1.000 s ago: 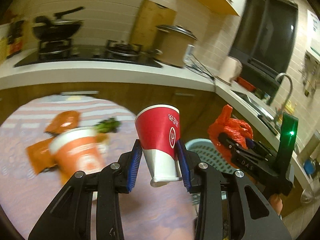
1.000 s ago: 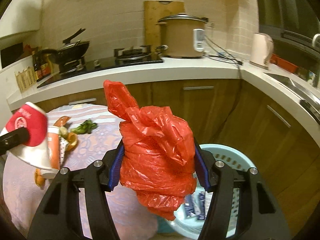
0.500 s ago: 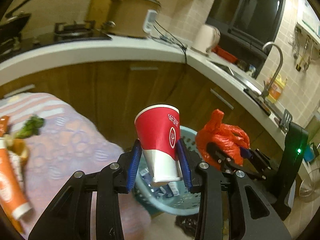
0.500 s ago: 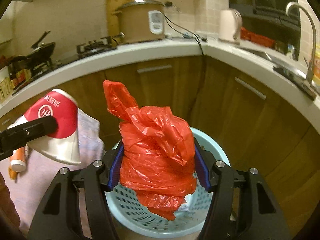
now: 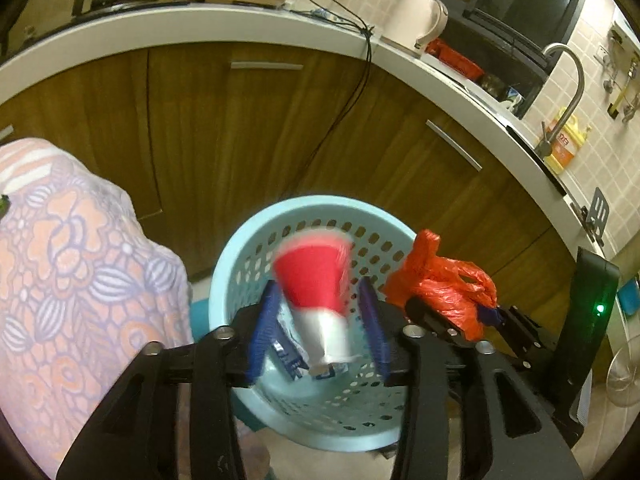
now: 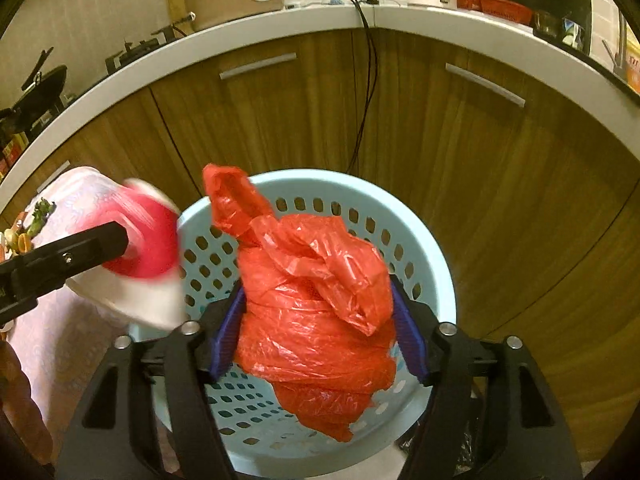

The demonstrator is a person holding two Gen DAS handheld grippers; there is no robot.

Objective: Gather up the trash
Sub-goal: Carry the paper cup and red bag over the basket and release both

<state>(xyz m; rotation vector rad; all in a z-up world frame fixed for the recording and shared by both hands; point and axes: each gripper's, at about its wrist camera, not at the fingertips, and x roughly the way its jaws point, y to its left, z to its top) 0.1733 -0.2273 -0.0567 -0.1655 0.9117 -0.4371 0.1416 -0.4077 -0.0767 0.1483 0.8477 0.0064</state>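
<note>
Warm, dim indoor light tints both of my views yellow. The fisheye lenses bend the white curved countertop edge (image 6: pixel 328 20) into an arc, and black vignette fills the corners. The red and white paper cup (image 5: pixel 318 296) is smeared by motion blur in both views, its edges ghosted. The crumpled red plastic bag (image 6: pixel 316 312) is sharp, with small glossy highlights on its folds. The brown wooden cabinet doors (image 5: pixel 224 128) look evenly lit, shadows soft.
</note>
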